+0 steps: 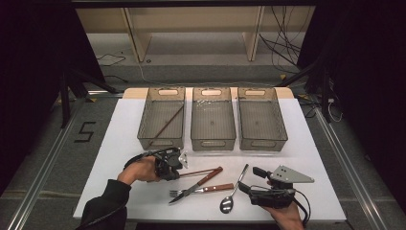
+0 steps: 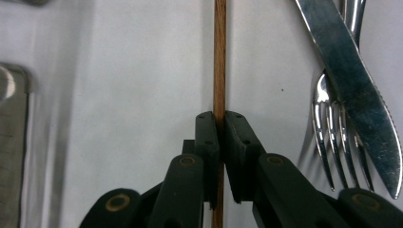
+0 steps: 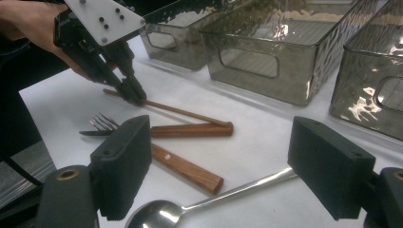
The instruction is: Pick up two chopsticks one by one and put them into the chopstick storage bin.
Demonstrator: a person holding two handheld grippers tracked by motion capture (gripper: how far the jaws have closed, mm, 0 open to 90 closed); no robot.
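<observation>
My left gripper (image 2: 219, 118) is shut on a thin wooden chopstick (image 2: 219, 66) that lies on the white table; both pads press its sides. In the high view the left gripper (image 1: 180, 167) is at the table's front left, and the chopstick (image 1: 203, 171) runs right from it. A wooden-handled knife (image 1: 206, 178) lies crossed over a wooden-handled fork (image 1: 215, 187), with a steel spoon (image 1: 232, 194) to their right. My right gripper (image 1: 250, 179) stands open beside the spoon, with nothing between its pads (image 3: 123, 166).
Three smoky clear trays (image 1: 143, 129) (image 1: 213, 143) (image 1: 282, 134) stand in a row at the back of the table. The left one holds another chopstick (image 1: 167, 123). The white table surface (image 1: 119, 143) ends close in front of both hands.
</observation>
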